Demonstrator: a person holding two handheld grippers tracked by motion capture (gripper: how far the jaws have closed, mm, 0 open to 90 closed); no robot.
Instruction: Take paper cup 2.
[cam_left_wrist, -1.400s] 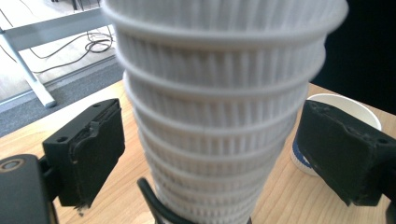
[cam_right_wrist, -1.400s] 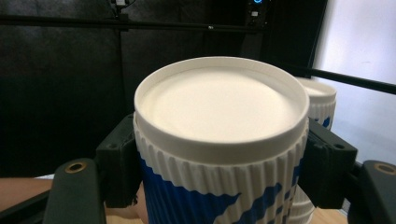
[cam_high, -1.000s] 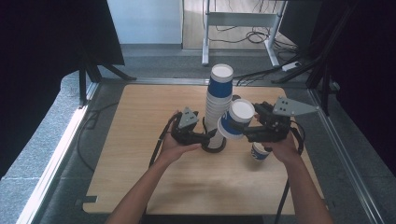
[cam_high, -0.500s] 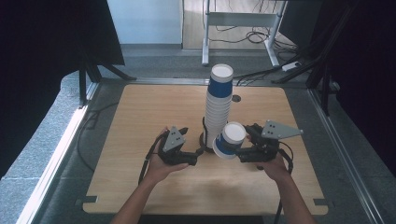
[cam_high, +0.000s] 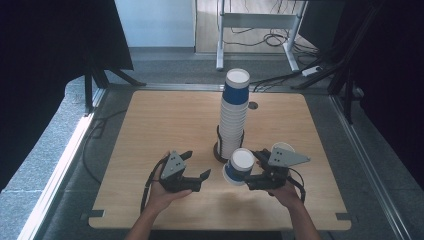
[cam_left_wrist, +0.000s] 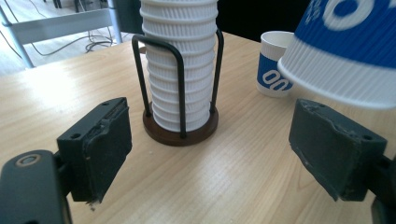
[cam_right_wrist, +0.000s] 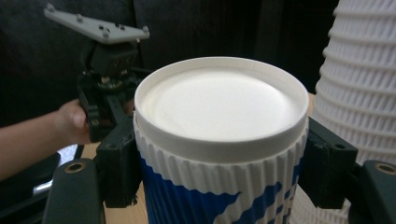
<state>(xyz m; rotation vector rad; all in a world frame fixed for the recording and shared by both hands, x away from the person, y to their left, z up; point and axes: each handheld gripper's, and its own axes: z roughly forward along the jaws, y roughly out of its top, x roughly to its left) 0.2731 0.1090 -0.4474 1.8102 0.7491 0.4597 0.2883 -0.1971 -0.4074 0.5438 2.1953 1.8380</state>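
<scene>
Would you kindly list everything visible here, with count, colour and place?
Cup stack: one, white ribbed with a blue cup on top, table centre, in the holder.
Holder: one, black wire on a brown base, around the stack.
Held cup: one, blue and white, in the right claw.
Loose cup: one, white and blue, upright right of the stack.
Table: one, light wood.
Left claw: black, open, near edge.
Right claw: black, shut on the held cup.
</scene>
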